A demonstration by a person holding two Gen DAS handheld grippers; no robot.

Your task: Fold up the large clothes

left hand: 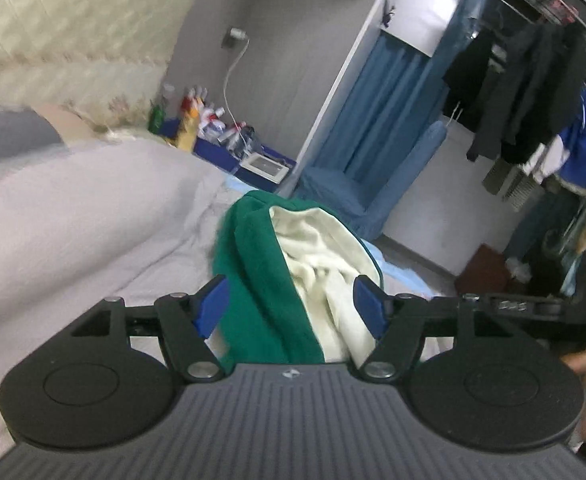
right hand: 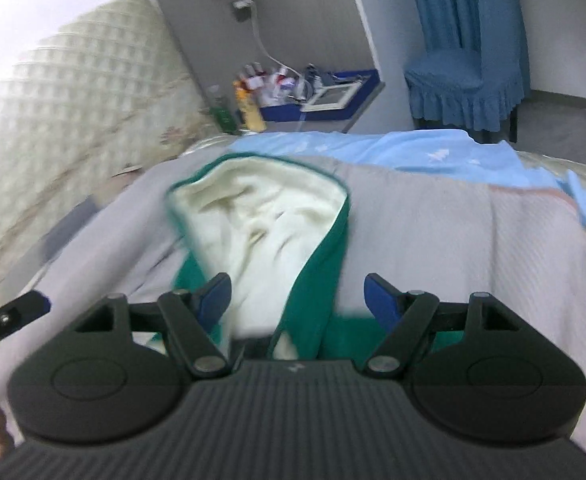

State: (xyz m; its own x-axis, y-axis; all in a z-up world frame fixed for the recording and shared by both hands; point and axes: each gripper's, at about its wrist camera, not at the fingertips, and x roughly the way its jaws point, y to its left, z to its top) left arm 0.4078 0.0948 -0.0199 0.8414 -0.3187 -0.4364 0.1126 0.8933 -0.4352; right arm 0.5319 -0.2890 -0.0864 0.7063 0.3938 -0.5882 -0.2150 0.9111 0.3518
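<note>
Near: left hand-held gripper spread, pinching nothing | right hand-held gripper likewise spread, empty | mid: green garment with cream lining lies on the bed, apparently released for a fold | far: blue chair, untouched.

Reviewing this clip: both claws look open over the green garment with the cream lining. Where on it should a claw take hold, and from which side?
Probably the green bound edge of the green garment, where it borders the cream lining. It is a raised rim lying on the grey bedspread, so the right claw, open, could come from the near side and pinch it.
</note>
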